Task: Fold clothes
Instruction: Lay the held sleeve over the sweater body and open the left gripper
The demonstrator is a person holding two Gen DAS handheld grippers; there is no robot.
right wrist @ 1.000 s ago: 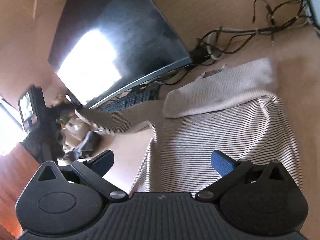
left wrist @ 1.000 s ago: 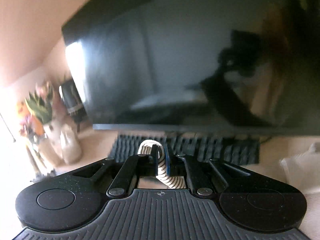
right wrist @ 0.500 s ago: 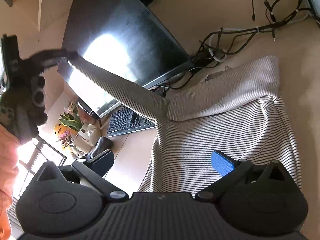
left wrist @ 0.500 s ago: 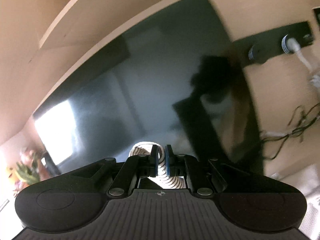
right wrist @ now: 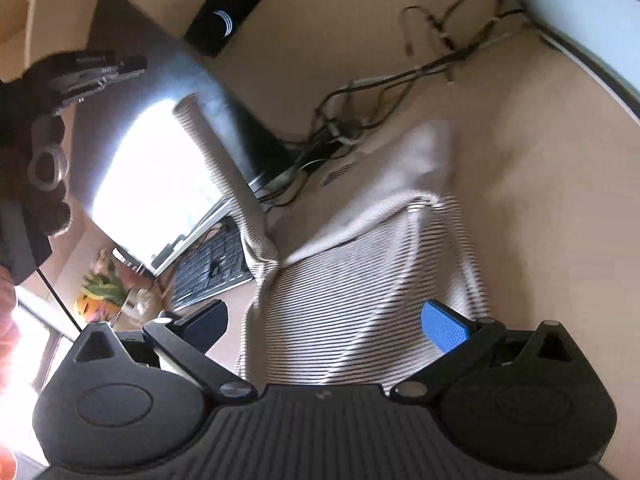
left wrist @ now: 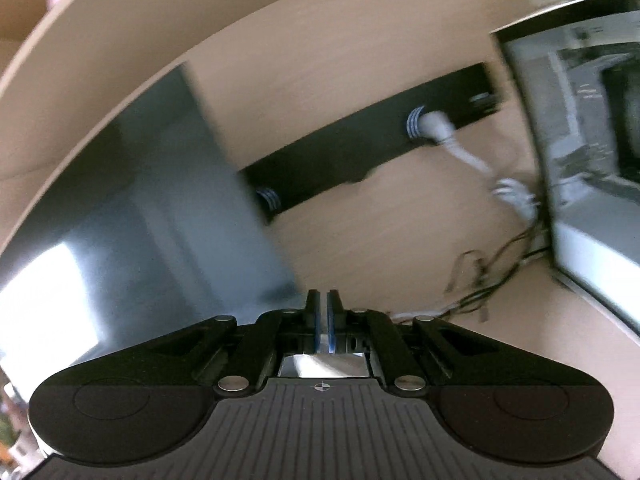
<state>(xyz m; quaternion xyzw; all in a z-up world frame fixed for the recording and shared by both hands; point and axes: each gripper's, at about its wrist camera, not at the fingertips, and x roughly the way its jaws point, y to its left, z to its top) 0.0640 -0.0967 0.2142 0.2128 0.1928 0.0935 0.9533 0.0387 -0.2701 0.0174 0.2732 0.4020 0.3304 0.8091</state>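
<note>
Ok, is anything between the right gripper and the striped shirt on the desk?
Nothing visible. The right gripper, jaws open, faces the white, dark-striped knit shirt directly; the tangled dark cables and black keyboard lie beyond and beside it.

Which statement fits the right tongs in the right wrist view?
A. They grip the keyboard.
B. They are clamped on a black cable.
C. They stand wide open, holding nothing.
C: the right tongs stand wide apart with nothing pressed between their blue pads, and the striped garment lies on the desk beyond them.
</note>
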